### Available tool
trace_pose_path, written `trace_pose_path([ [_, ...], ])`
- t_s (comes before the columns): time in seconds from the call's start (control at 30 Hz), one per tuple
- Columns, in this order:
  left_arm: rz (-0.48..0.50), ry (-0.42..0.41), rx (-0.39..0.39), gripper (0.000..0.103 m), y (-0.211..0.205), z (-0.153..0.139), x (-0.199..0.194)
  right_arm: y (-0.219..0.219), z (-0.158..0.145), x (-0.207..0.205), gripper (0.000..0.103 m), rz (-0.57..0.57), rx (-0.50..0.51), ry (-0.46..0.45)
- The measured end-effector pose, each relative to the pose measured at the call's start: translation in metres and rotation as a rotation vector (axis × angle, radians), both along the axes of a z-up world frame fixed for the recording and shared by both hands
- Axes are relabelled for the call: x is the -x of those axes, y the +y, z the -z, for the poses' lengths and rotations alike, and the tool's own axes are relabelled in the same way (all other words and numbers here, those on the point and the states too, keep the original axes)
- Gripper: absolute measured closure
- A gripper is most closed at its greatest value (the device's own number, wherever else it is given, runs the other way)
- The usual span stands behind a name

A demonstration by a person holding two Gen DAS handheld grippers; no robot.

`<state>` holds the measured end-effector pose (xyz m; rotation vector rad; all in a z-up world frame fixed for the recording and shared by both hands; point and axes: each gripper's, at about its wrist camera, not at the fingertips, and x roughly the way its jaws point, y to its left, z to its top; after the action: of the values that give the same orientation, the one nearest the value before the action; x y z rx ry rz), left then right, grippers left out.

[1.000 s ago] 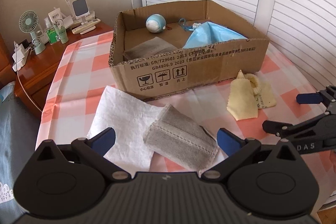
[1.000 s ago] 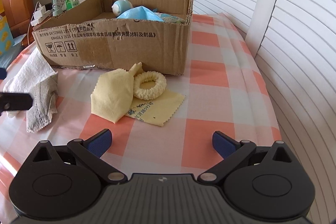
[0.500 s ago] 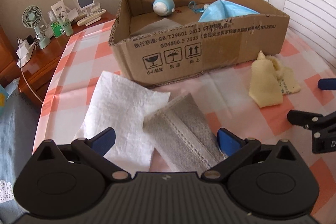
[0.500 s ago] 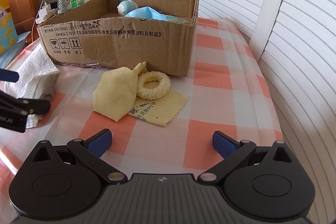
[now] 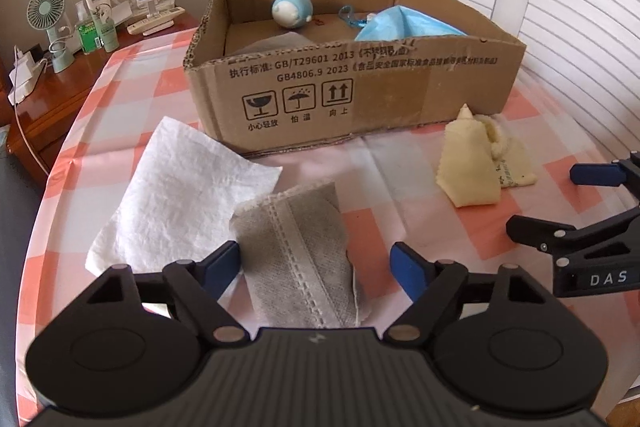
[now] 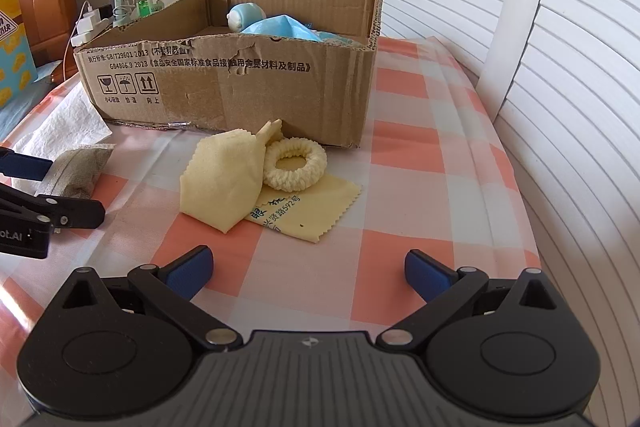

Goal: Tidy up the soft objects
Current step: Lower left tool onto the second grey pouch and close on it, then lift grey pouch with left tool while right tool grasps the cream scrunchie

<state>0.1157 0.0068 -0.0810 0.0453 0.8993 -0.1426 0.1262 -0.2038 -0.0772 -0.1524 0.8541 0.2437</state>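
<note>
Left wrist view, item: grey mask (image 5: pixel 298 255) lying on the worktop (image 5: pixel 404 199) between our left gripper (image 5: pixel 316 263)'s wide-apart jaws, overlapping the white tissue (image 5: pixel 176 187); we should pinch only the mask, lift clear, then carry it into the cardboard box (image 5: pixel 360 95); right gripper (image 6: pixel 306 269) likewise apart, empty.

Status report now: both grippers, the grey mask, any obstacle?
Left gripper open, straddling grey mask. Right gripper open, empty. Mask flat on tablecloth, overlapping white tissue. Nothing blocking.

A gray cloth (image 5: pixel 296 247) lies flat on a white tissue (image 5: pixel 176 195). A yellow cloth (image 6: pixel 228 179) lies folded beside a fuzzy yellow ring (image 6: pixel 295 163). A cardboard box (image 5: pixel 360 83) holds a blue mask (image 5: pixel 404 25) and a small blue ball (image 5: pixel 292 11).
</note>
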Motion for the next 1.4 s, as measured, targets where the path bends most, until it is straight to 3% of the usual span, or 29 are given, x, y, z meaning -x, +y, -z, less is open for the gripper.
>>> trace_pose_path([
  [0.1,0.022,-0.012,-0.006,0.033,-0.006,-0.001,-0.001,0.0,0.0,0.0,0.0,-0.004,0.001,0.0],
  [0.23,0.072,-0.012,0.035,0.033,-0.011,-0.003,0.0,0.0,-0.005,0.0,0.0,-0.011,-0.005,-0.006],
  [0.37,0.053,-0.015,0.027,0.033,-0.01,-0.001,0.001,-0.006,-0.016,-0.003,0.002,-0.006,-0.014,-0.06],
  [0.6,0.04,-0.014,0.028,0.032,-0.004,-0.001,0.003,-0.007,-0.014,-0.027,0.016,0.002,0.049,-0.084],
  [0.83,0.04,-0.016,0.024,0.032,-0.006,0.0,0.003,0.012,-0.01,-0.037,0.02,-0.058,0.065,-0.095],
  [1.1,0.04,-0.022,0.021,0.032,-0.006,0.0,0.004,0.025,-0.006,-0.046,0.044,-0.105,0.045,-0.092],
  [1.4,0.036,-0.028,0.022,0.033,-0.005,0.0,0.005,0.025,-0.007,-0.046,0.059,-0.102,0.019,-0.097],
])
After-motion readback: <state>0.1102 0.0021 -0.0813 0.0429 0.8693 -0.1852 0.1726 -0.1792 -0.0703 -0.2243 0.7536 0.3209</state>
